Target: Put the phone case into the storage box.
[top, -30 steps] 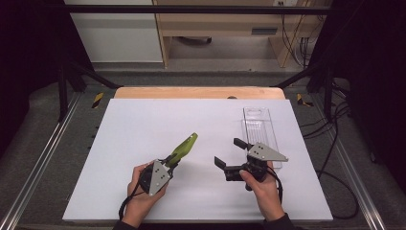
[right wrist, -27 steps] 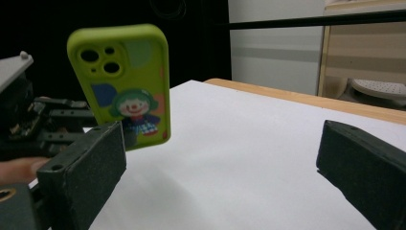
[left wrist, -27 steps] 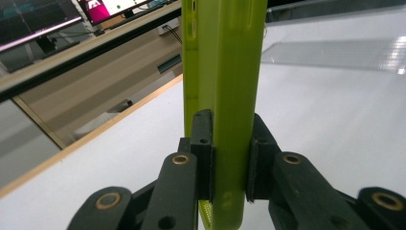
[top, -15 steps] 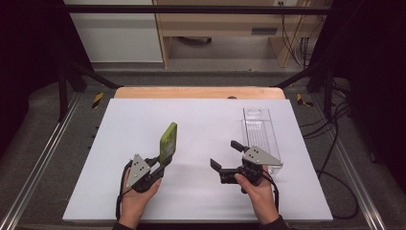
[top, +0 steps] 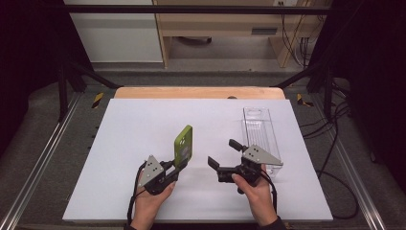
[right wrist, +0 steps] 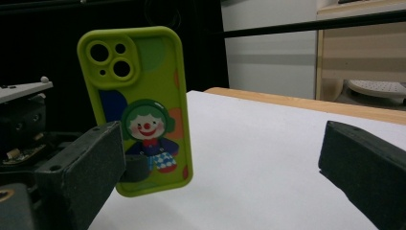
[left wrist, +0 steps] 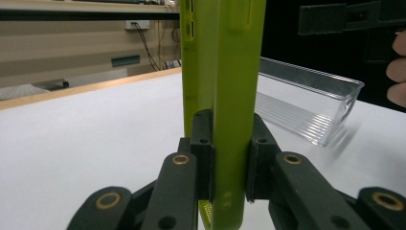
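The white counter (top: 143, 124) carries a clear plastic tray (top: 261, 139), a long, narrow, open-topped box lying at the far right. It looks light and rigid, with thin, glossy walls that would likely slide under a pinch and could crack if squeezed hard; its long rim seems the safest place to grip it.

Nearer the person, the left gripper (top: 178, 165) holds a lime-green phone case (top: 183, 143) upright above the counter, left of the tray and well apart from it. In the left gripper view its fingers (left wrist: 203, 153) are clamped on the lower part of the case (left wrist: 225, 86), one on each broad face, with most of the case rising free above them. The right gripper view shows the back of the case (right wrist: 139, 110): a raised camera cut-out at the top and a printed clown figure. It looks like soft, rubbery silicone, so it should be very light, grippy rather than slick, not fragile, and apt to bend or twist if pinched across its hollow middle. A hold near a thick edge or corner looks best.

The right gripper (top: 225, 158) hovers just right of the case with its fingers (right wrist: 81, 172) wide apart and nothing between them
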Motion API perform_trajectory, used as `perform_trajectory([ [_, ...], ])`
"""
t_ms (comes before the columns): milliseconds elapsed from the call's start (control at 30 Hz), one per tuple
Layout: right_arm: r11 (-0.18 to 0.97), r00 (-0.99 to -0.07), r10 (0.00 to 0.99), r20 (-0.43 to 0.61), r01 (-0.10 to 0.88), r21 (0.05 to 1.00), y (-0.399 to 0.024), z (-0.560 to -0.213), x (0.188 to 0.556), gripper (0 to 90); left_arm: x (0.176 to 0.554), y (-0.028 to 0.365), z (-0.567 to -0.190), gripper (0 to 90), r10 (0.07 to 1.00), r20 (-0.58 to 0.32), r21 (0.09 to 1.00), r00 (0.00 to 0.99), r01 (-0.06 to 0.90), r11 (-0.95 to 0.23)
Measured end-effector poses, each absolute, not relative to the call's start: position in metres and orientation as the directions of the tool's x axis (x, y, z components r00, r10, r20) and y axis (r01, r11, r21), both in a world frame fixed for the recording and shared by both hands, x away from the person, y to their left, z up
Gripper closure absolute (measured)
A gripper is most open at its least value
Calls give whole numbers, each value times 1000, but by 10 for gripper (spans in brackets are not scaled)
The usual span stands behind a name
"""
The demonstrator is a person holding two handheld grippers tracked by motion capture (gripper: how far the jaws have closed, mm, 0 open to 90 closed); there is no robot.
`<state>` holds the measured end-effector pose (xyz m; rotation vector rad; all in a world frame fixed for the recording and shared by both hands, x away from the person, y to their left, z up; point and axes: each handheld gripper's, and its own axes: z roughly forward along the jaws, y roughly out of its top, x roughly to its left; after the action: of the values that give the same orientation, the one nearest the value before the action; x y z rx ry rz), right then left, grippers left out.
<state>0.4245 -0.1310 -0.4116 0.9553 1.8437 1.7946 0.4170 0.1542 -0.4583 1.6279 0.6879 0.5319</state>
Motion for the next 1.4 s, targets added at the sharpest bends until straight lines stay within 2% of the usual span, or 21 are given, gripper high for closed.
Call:
perform_trajectory([
  [367,-21,-705,692,155,195,981,-109,-413,423,27,411,143,-462,772,676,-21,980,737,149,-131],
  [633,-31,-720,672,172,205,978,-100,-414,422,34,409,140,-462,772,657,-39,983,753,147,-111],
  [1400,-80,-733,657,175,163,983,-94,-410,411,24,400,121,-462,772,589,8,979,808,114,-170],
])
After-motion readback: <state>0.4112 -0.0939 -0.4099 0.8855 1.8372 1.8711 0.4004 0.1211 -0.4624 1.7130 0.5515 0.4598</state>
